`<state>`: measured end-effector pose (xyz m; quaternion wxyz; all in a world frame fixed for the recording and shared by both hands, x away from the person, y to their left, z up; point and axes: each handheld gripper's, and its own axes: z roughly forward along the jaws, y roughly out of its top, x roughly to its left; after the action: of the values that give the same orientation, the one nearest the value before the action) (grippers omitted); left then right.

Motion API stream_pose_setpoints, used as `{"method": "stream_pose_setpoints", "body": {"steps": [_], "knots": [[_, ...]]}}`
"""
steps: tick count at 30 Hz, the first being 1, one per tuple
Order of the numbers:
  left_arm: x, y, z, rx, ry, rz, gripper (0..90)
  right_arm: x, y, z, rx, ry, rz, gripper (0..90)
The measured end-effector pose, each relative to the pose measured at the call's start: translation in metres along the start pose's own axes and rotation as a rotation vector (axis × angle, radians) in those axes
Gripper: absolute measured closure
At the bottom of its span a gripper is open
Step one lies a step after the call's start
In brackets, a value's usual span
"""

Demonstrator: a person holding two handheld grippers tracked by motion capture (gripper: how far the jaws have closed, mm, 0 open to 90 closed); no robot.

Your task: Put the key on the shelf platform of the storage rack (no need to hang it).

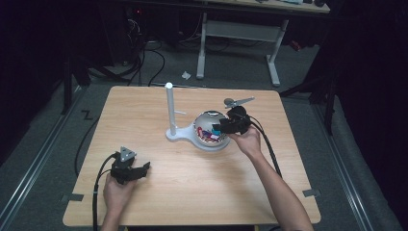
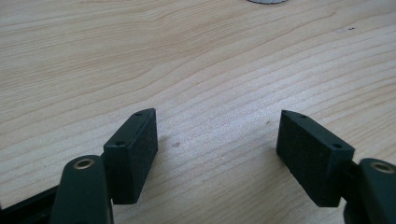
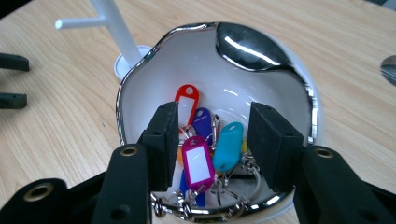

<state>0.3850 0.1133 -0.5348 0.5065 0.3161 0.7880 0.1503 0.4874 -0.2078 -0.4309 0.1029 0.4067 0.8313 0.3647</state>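
Observation:
A white bowl with a chrome rim [image 3: 140, 79] [image 1: 204, 120] sits mid-table and holds several coloured key tags on rings: red [image 3: 187, 100], magenta [image 3: 198, 162], turquoise [image 3: 228, 147], purple [image 3: 203, 122]. My right gripper [image 3: 212, 137] [image 1: 220, 129] hangs open just over the bowl's near side, its jaws either side of the magenta and turquoise tags, holding nothing. A white peg stand [image 1: 170, 108] [image 3: 114, 25] rises right beside the bowl. My left gripper [image 2: 217, 140] [image 1: 137, 169] rests open over bare wood near the table's front left.
A grey spoon-like metal piece [image 1: 238, 101] lies behind the right gripper. The wooden table [image 1: 159, 192] has bare room at the front and left. Beyond it are a dark floor with cables and a white desk frame [image 1: 238, 33].

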Motion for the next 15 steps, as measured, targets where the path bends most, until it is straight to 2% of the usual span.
{"method": "stream_pose_setpoints", "body": {"steps": [10, 15], "knots": [[0.0, 0.0, 0.0, 0.001, -0.001, 0.001, 29.6, -0.003, -0.005, -0.027, -0.061, -0.051, 0.008, 54.6], [0.0, 0.0, 0.0, 0.0, 0.001, -0.002, 29.6, -0.009, -0.016, -0.038, -0.081, -0.057, 0.041, 55.0]]}}
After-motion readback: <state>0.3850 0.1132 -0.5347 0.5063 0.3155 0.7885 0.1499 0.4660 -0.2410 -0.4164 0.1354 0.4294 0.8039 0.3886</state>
